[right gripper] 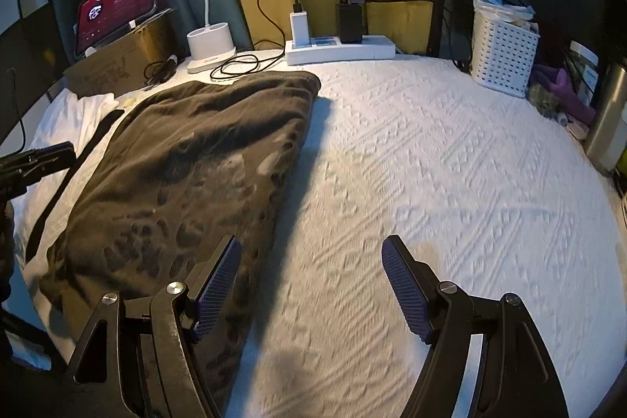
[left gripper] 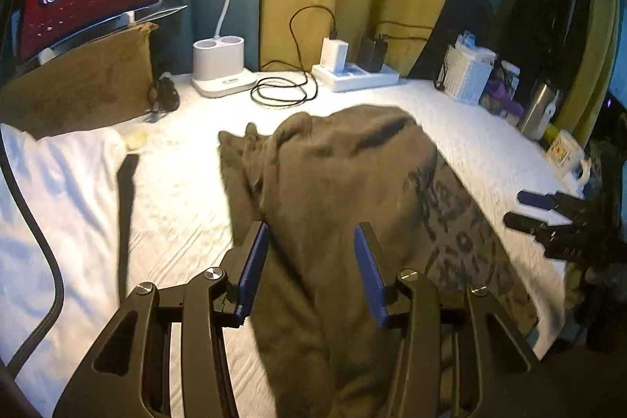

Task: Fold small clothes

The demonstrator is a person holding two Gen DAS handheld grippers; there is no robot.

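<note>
Left gripper (left gripper: 311,241) spread over the olive printed T-shirt (left gripper: 352,190), I'm holding the right gripper (right gripper: 309,257) wide apart above the white bedspread (right gripper: 450,163).

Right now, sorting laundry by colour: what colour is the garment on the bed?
Olive-brown garment with dark print, clearest in the left wrist view.

The folded garment (right gripper: 188,159) lies on the bedcover (right gripper: 450,183), left of the right gripper (right gripper: 309,261) — behind it stand a lamp base (right gripper: 209,46) and power strip (right gripper: 341,51); a basket (right gripper: 503,49) sits far right.
</note>
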